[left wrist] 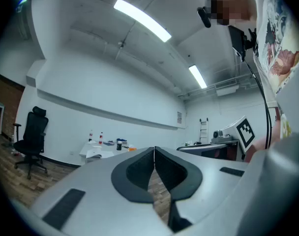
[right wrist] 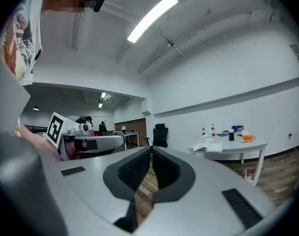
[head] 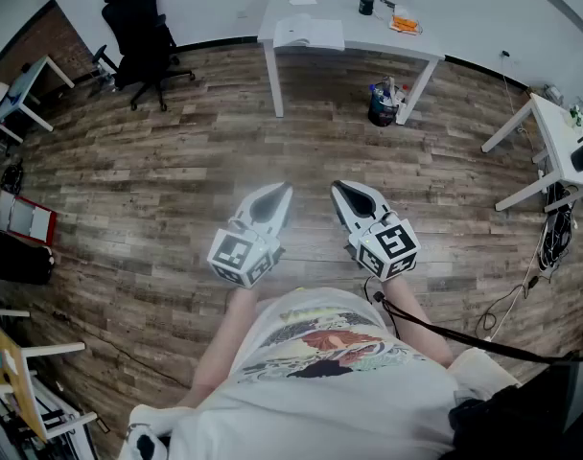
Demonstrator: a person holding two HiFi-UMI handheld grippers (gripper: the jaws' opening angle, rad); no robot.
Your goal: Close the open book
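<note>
An open book [head: 309, 34] lies on the near left part of a white table [head: 426, 49] at the far side of the room. It also shows small in the left gripper view as the book [left wrist: 96, 154] and in the right gripper view as the book [right wrist: 212, 146]. My left gripper [head: 284, 194] and right gripper [head: 340, 189] are held level side by side over the wooden floor, far from the table. Both are shut, tips touching, with nothing between them. The left gripper [left wrist: 154, 149] and the right gripper [right wrist: 150, 149] each point toward the table.
A black office chair [head: 143, 36] stands at the back left. A bin of bottles [head: 384, 103] sits by a table leg. Another white desk [head: 560, 147] with cables is at the right, and small desks and clutter line the left wall. Bottles, a cup and orange items sit on the table.
</note>
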